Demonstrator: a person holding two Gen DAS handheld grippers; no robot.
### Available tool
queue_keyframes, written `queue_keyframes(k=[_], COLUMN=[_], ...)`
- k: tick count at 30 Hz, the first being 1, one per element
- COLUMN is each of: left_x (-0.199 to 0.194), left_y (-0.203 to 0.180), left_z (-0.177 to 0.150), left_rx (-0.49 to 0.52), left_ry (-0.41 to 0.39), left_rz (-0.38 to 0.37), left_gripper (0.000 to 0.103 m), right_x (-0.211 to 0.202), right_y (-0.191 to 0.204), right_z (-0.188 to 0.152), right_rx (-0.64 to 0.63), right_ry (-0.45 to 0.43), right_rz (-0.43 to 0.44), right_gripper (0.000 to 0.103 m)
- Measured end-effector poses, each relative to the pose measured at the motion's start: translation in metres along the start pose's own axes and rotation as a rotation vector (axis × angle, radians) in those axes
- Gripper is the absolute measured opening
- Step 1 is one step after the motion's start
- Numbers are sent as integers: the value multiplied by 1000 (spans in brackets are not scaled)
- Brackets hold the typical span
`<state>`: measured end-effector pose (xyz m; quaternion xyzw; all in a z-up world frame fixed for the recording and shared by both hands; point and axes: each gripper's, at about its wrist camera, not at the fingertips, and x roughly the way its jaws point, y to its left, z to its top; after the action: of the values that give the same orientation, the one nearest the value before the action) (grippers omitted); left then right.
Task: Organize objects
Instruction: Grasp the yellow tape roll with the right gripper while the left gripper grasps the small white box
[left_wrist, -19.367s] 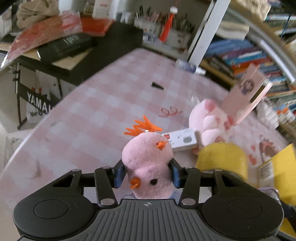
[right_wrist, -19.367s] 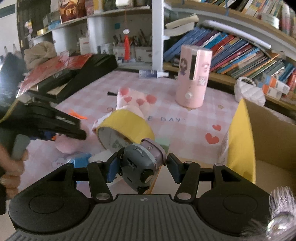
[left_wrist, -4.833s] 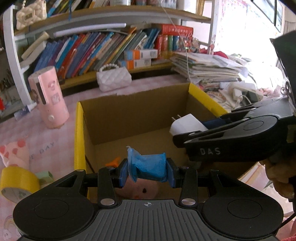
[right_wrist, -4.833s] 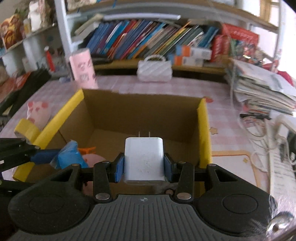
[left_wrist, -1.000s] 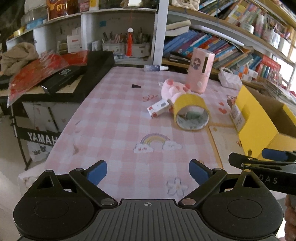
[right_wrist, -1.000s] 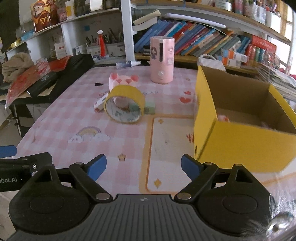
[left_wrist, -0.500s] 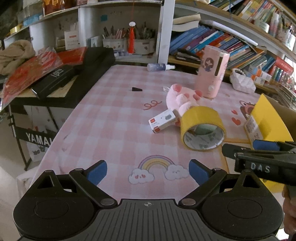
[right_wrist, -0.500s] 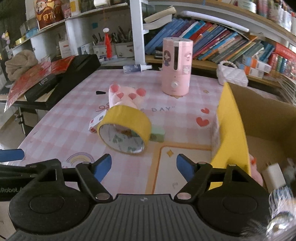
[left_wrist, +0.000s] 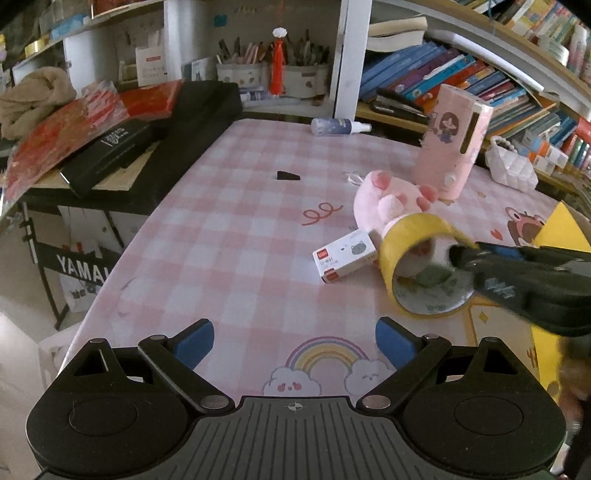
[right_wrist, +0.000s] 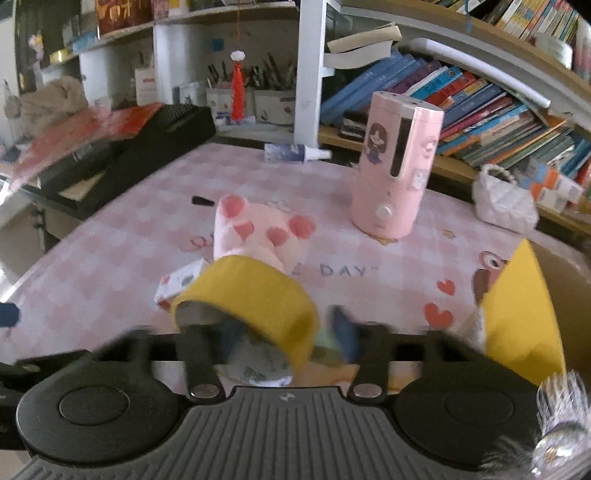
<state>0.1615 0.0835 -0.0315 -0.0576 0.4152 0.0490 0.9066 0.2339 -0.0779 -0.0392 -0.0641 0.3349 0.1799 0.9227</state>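
Left wrist view: left gripper (left_wrist: 294, 342) hangs low over the pink checked tablecloth (left_wrist: 229, 236), blue pads spread wide, nothing between them. Ahead lie a small white-and-red carton (left_wrist: 345, 256), a wide roll of yellow tape (left_wrist: 424, 266) tipped on its side, a pink plush paw toy (left_wrist: 391, 201) touching the roll from behind, and an upright pink cylindrical appliance (left_wrist: 453, 140) further back. From the right edge the black right gripper (left_wrist: 466, 255) reaches into the roll's opening, one finger inside the hoop.

Right wrist view: blurred. The roll's yellow wall (right_wrist: 258, 295) sits between the right gripper's (right_wrist: 286, 339) blue pads — one inside the ring, one outside — and the jaws are closing on it; whether they press yet cannot be told. A yellow-sided cardboard box (right_wrist: 517, 302) stands just to the right.

Step in hand, by judgement: grasping the tape roll. Next the grip must seat firmly on the wall, then lift clear of the plush and carry rightward into the box.
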Motion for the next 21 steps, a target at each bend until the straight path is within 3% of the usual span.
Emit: queue_keyframes(k=[3, 9, 16, 21], left_x=[11, 40, 80, 90], left_y=[-2, -17, -48, -65], left_z=[6, 23, 35, 33], left_rx=[-16, 25, 176, 324], left_ry=[4, 3, 32, -11], left_rz=[-6, -37, -27, 17], left_gripper=[95, 85, 65, 64], right_x=[-6, -27, -35, -33], right_y=[-13, -38, -53, -57], right_z=[6, 16, 23, 20], right_rx=[60, 182, 205, 207], right_ry=[-25, -81, -104, -81], right_rz=[26, 56, 75, 75], right_gripper=[13, 7, 7, 7])
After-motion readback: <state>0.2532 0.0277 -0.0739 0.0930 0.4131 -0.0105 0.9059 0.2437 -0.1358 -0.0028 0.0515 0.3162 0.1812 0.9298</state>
